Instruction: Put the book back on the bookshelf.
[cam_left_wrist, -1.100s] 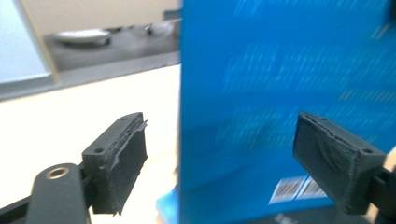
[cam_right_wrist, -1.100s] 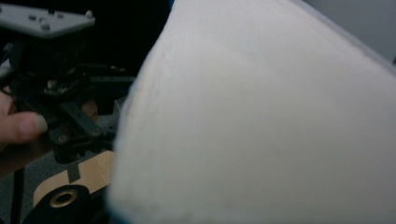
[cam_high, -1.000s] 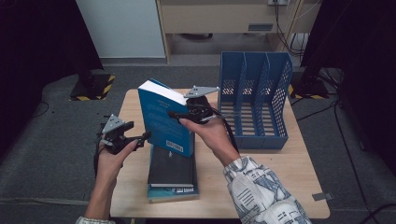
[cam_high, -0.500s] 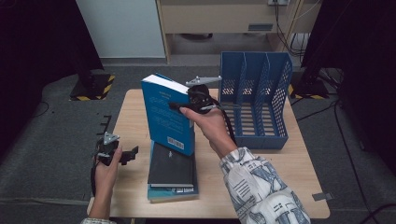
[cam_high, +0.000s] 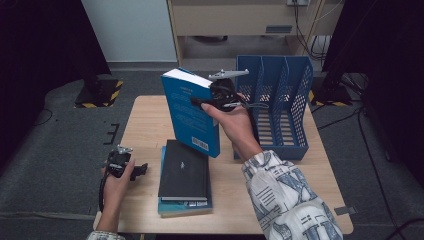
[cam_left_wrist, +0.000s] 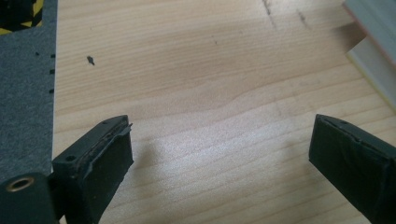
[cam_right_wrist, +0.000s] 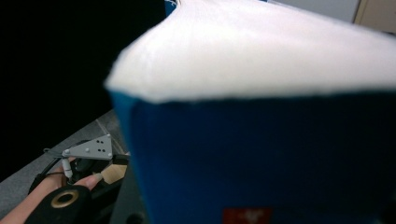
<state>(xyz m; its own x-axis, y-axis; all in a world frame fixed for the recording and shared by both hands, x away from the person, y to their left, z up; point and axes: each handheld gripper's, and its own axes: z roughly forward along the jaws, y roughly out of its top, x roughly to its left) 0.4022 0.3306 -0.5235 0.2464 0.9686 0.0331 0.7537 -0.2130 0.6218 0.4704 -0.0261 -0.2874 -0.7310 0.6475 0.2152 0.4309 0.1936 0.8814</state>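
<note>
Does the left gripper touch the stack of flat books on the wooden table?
Apart. The high view shows bare table between the left gripper and the stack.

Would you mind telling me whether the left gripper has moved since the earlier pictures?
Yes. The left gripper has dropped back toward the table's near left edge, away from the blue book.

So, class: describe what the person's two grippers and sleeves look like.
Both the left gripper and the right gripper are black with blocky black jaws, a grey three-cornered plate on top and a trailing black cable. The right sleeve is white with a dark printed pattern.
</note>
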